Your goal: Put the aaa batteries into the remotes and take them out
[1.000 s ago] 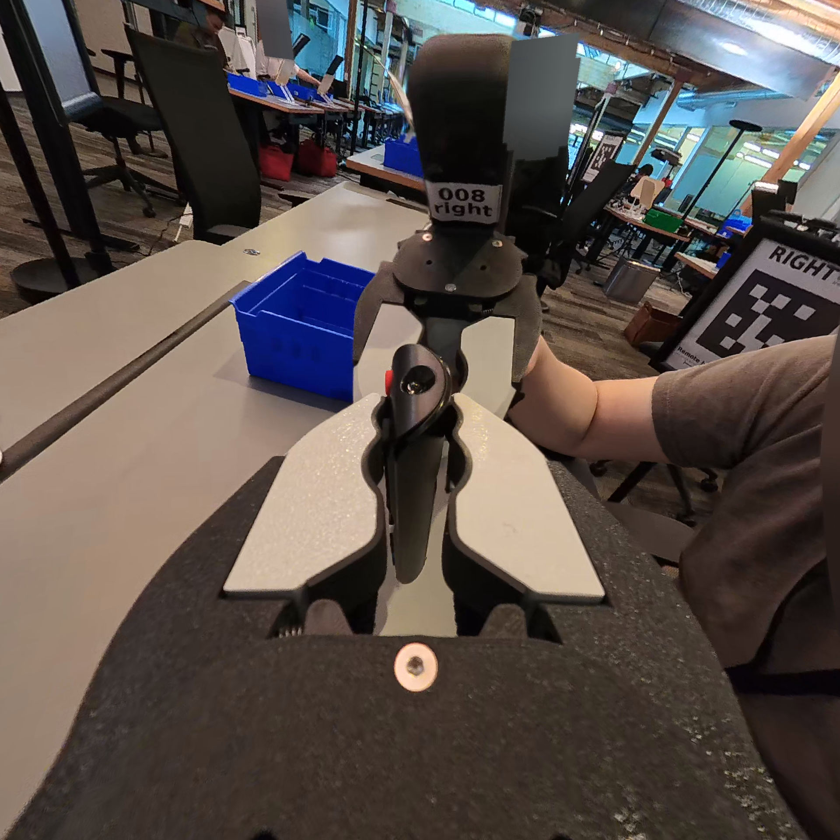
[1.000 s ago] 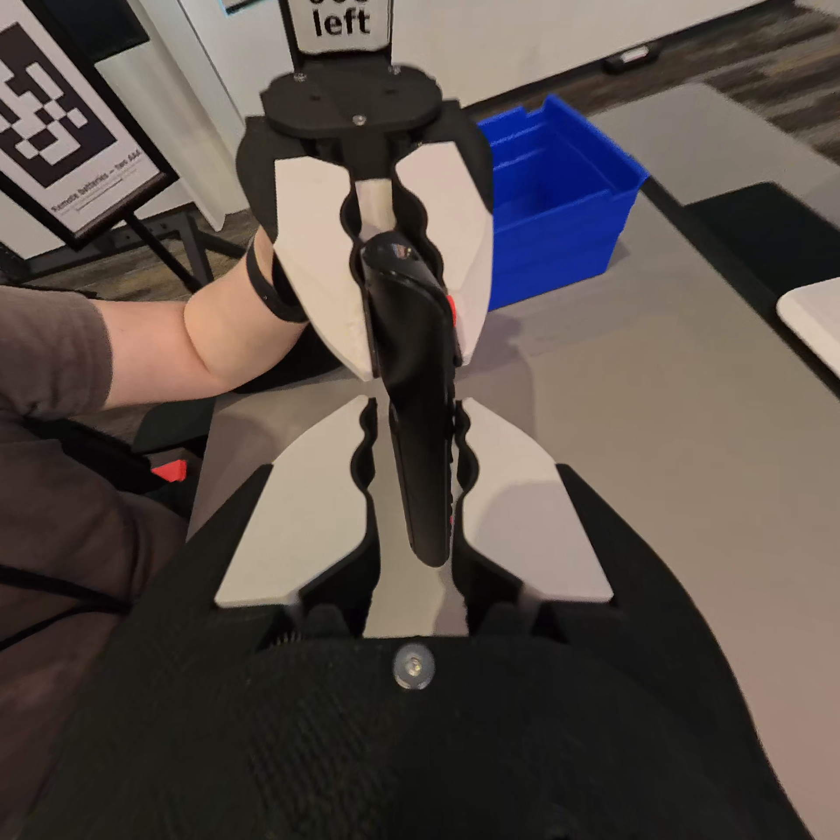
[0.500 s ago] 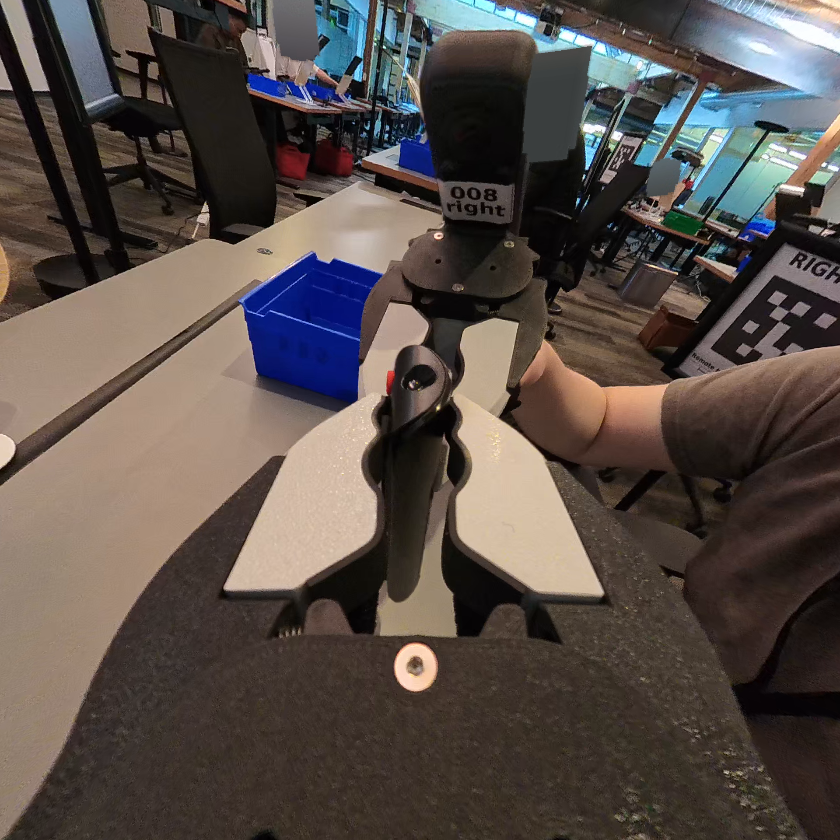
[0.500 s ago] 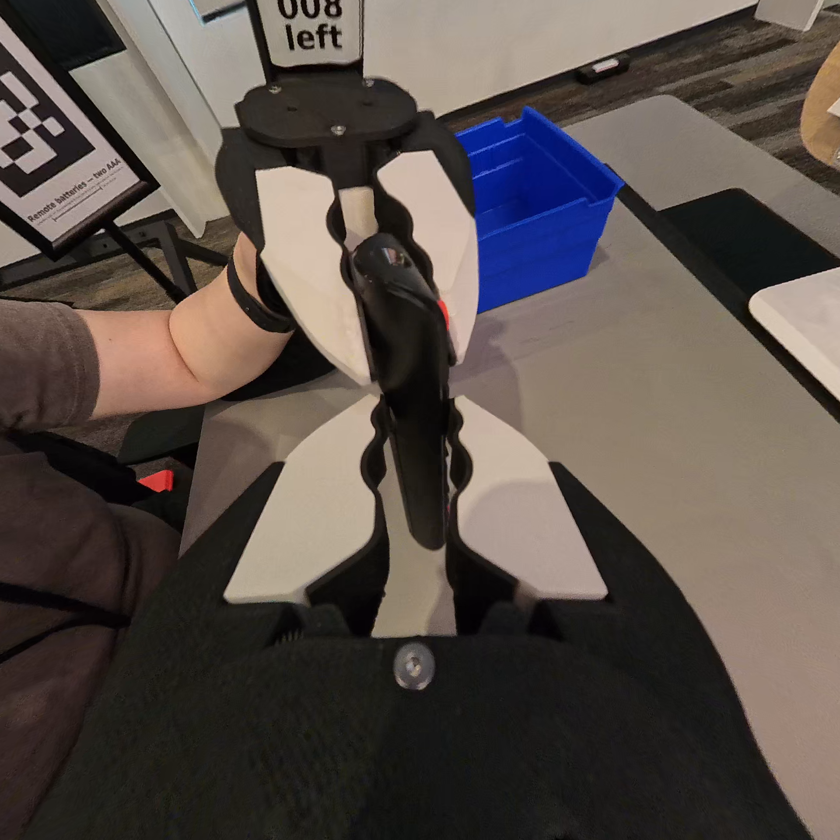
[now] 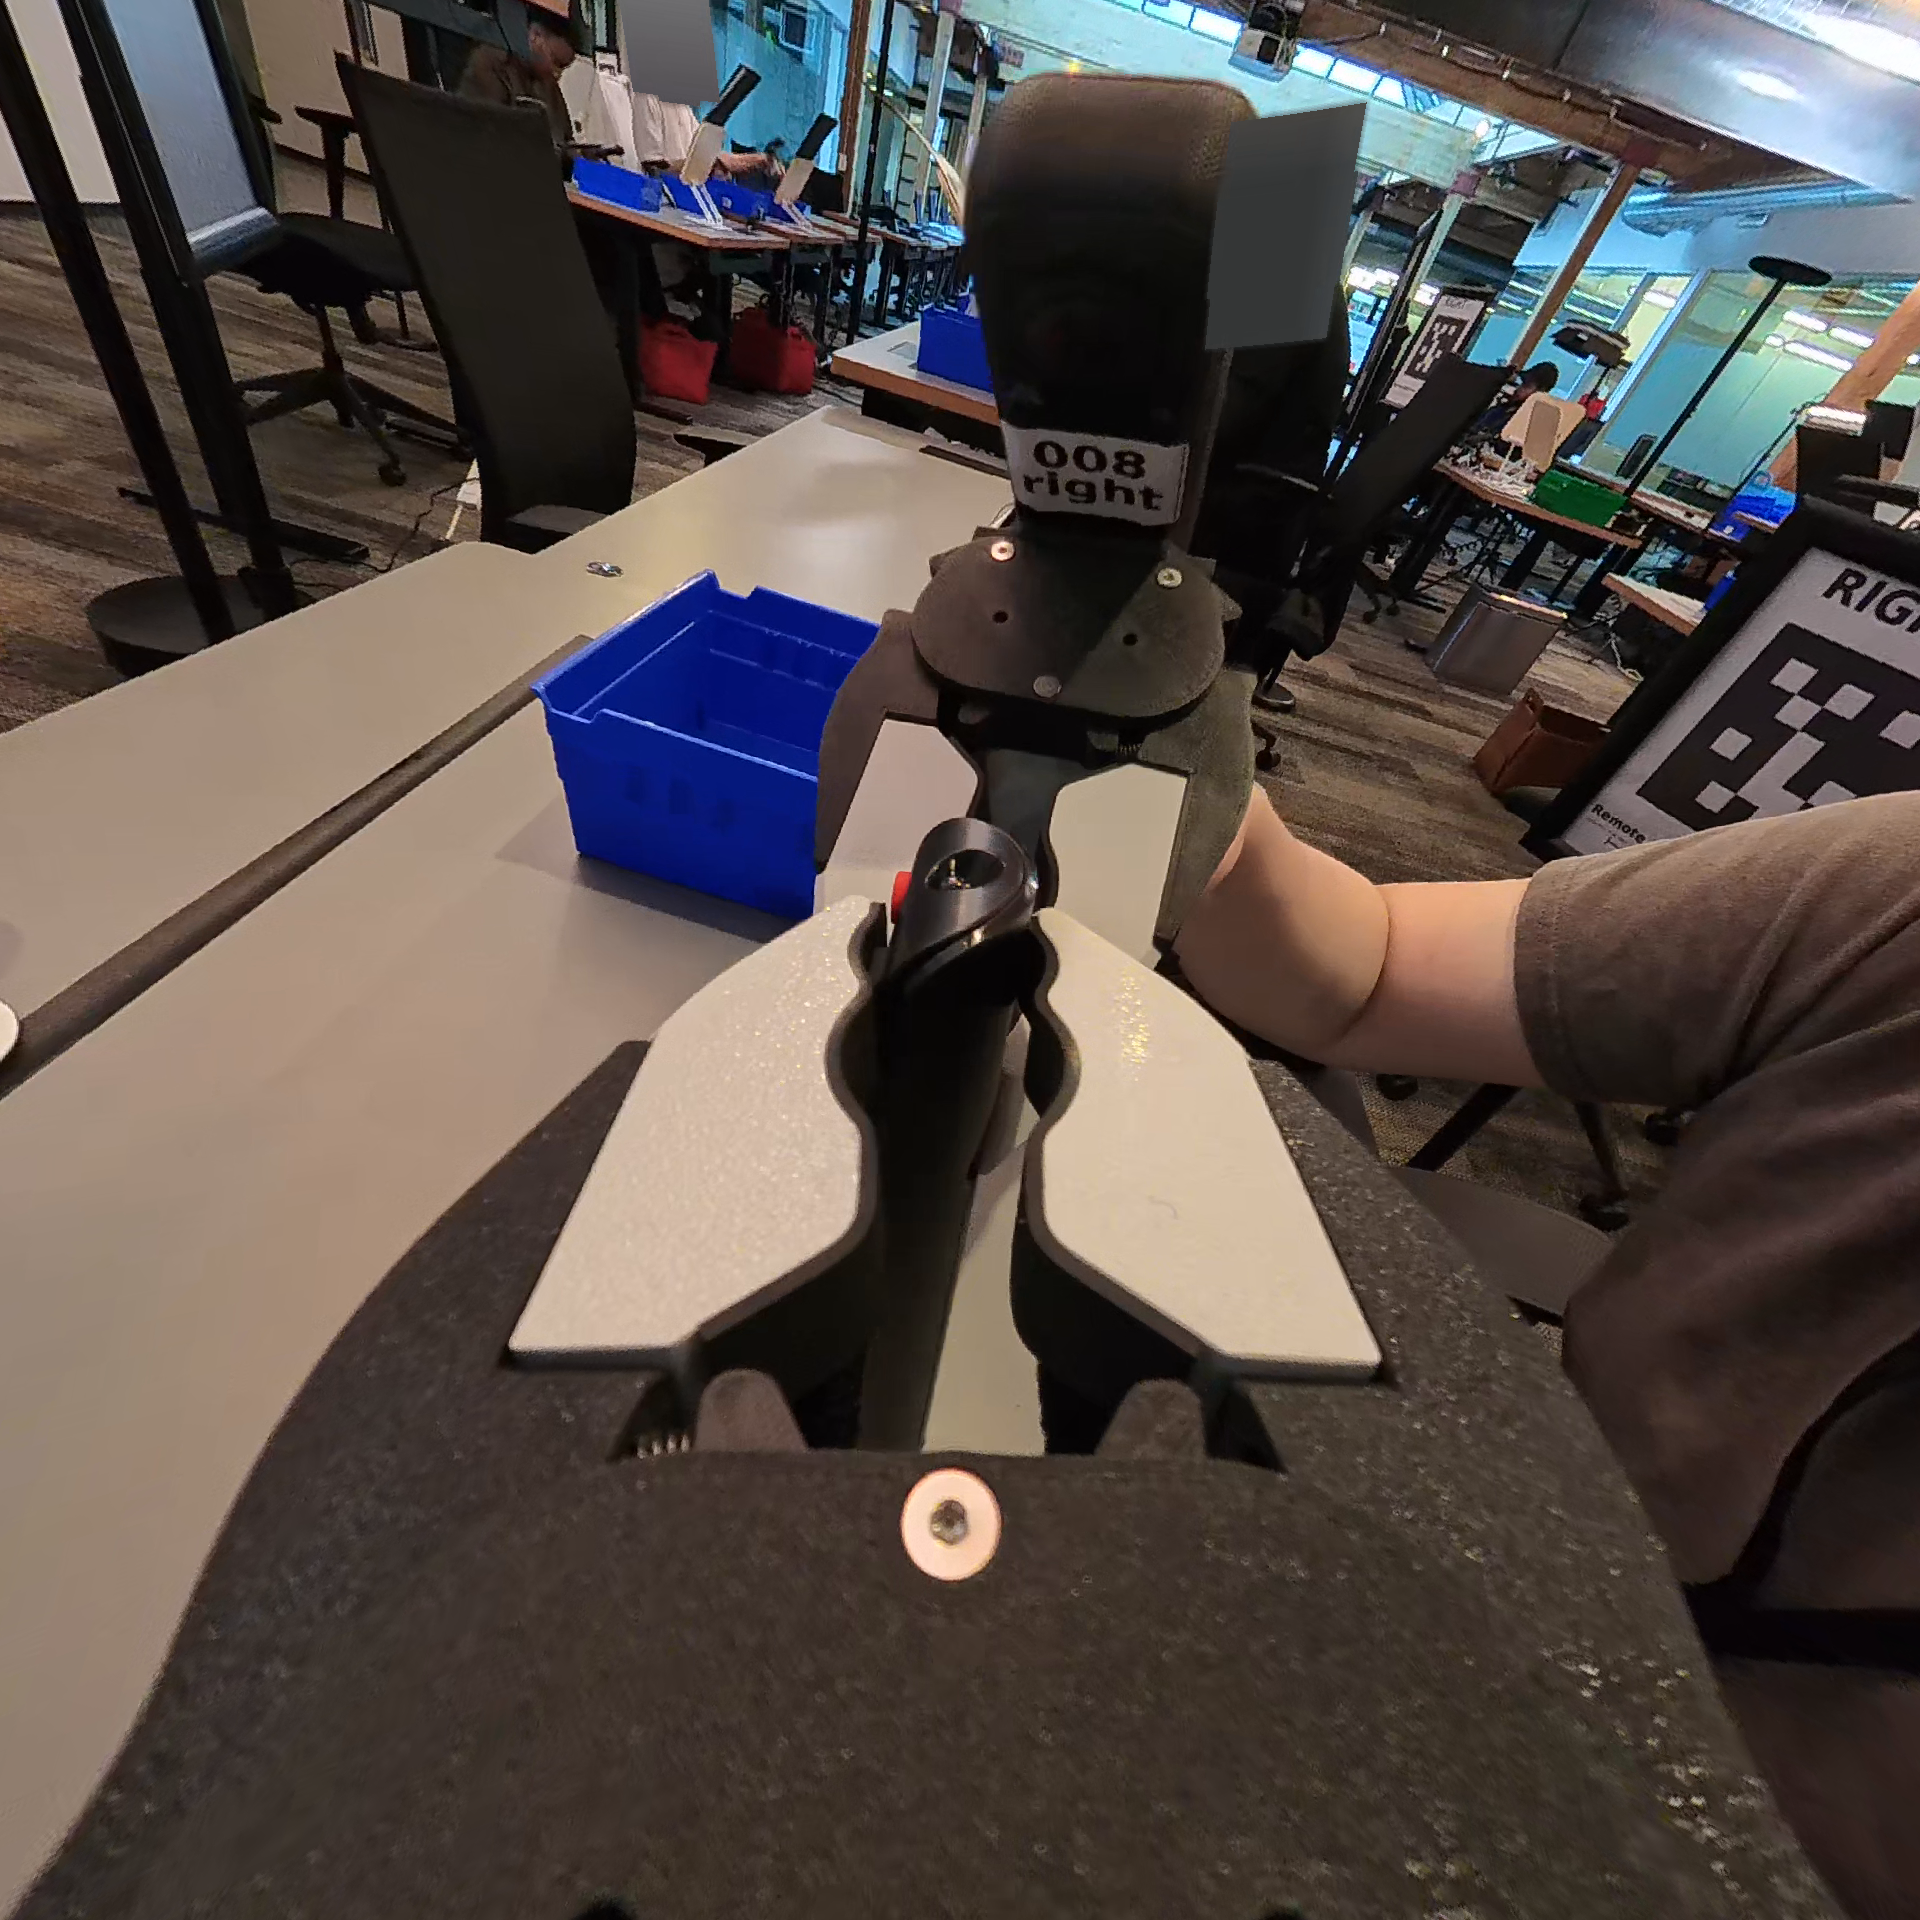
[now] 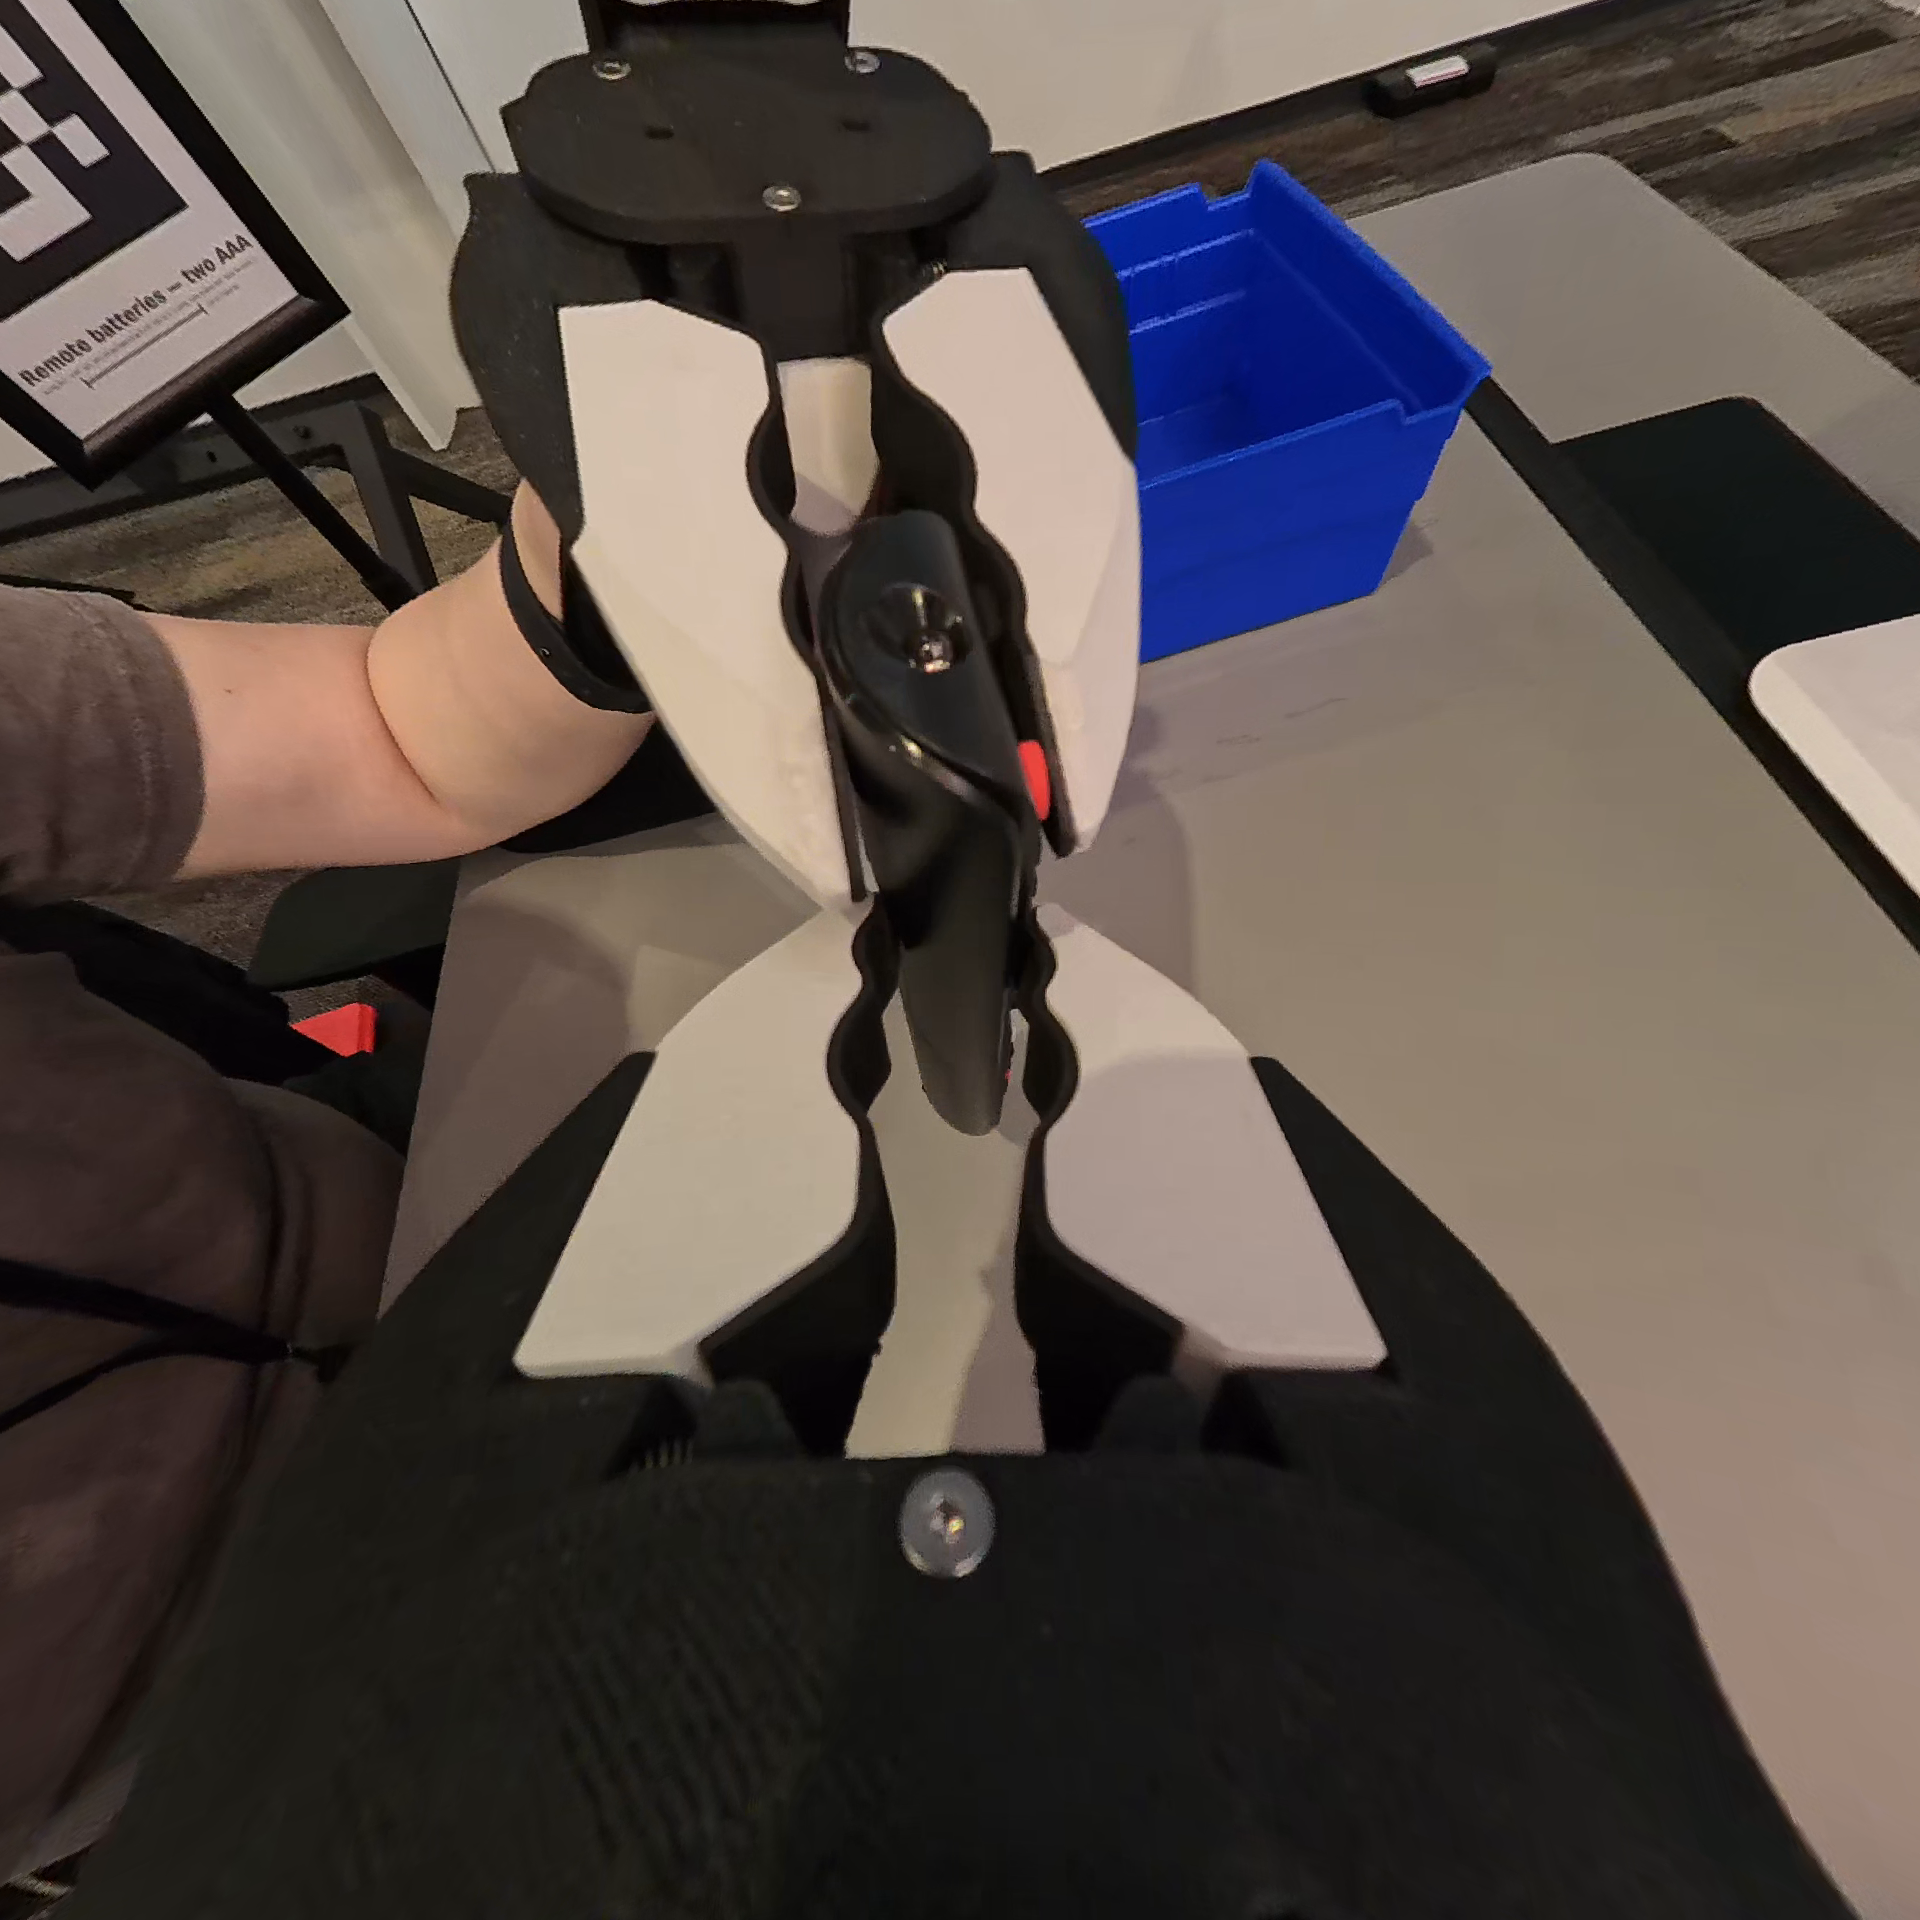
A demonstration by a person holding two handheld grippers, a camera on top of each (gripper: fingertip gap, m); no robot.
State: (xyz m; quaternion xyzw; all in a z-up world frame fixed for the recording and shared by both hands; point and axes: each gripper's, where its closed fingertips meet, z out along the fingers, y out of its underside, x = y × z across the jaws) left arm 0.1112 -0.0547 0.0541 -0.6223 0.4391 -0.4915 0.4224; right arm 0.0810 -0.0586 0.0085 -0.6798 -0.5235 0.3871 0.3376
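Black remote point(image 6: 935, 831): clamped by left gripper point(image 5: 951, 940), off grey bench point(image 6: 1455, 935). Slid further out of right gripper point(image 6: 951, 1081) vs 1 s ago; tail only, grip state unclear. Handover to left prob. underway. No batts visible. Blue bin point(image 5: 717, 758) nearby.

You get bright, even light from ceiling lamps point(image 5: 1766, 78), with soft shadows on the table point(image 6: 1507, 935). Wide-angle bending curves your frame edges, and the remote point(image 6: 935, 727) shows small glints.

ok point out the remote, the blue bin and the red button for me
remote point(image 6: 940, 821), right wrist view, glossy black body between the fingers
blue bin point(image 5: 681, 795), left wrist view, near outer wall
red button point(image 6: 1033, 769), right wrist view, the button's red face on the remote's side
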